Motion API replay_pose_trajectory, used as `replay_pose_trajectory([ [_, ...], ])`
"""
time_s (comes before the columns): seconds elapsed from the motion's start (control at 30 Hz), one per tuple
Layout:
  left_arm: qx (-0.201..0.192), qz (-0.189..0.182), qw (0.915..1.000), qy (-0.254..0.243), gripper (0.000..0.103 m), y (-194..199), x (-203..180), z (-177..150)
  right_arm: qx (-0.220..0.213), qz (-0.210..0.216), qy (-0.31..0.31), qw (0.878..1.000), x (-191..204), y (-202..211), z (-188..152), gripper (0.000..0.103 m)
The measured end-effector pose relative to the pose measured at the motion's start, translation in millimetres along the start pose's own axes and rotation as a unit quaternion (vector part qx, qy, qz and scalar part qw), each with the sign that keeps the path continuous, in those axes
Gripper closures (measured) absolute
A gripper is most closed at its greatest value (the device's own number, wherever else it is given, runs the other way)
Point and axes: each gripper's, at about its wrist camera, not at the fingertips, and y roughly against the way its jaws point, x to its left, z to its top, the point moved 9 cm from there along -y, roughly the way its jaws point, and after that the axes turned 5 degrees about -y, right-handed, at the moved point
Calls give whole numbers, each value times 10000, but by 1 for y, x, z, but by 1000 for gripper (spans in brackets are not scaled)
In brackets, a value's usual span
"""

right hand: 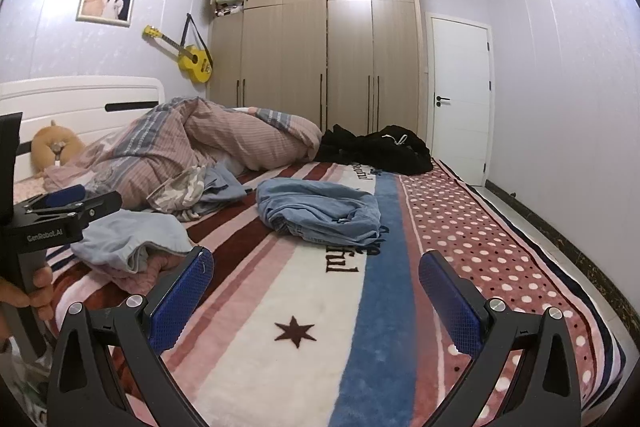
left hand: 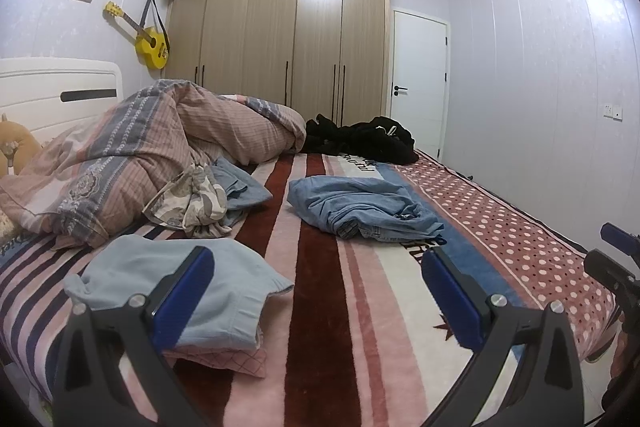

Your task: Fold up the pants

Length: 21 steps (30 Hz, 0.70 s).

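Crumpled blue denim pants [left hand: 360, 207] lie in a heap on the striped blanket [left hand: 316, 327] in mid-bed; they also show in the right wrist view [right hand: 320, 211]. My left gripper [left hand: 316, 291] is open and empty, held above the near part of the bed, well short of the pants. My right gripper [right hand: 316, 291] is open and empty too, above the blanket's star print, with the pants beyond it. The left gripper's body [right hand: 60, 215] shows at the left of the right wrist view. The right gripper's body [left hand: 616, 267] shows at the right edge of the left wrist view.
A light blue folded garment [left hand: 180, 287] on a pink item lies at near left. A bunched duvet [left hand: 160, 147], patterned cloth [left hand: 196, 203] and another blue garment [left hand: 240, 183] sit at left. Black clothes [left hand: 360, 139] lie at the far end. The bed's right edge [right hand: 560, 267] drops to the floor.
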Motion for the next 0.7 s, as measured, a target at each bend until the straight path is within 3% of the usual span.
replay_pose_trajectory([
  [0.7, -30, 92, 9999, -122, 1, 2, 1, 3, -20, -50, -68, 10000, 1, 3, 2, 0],
])
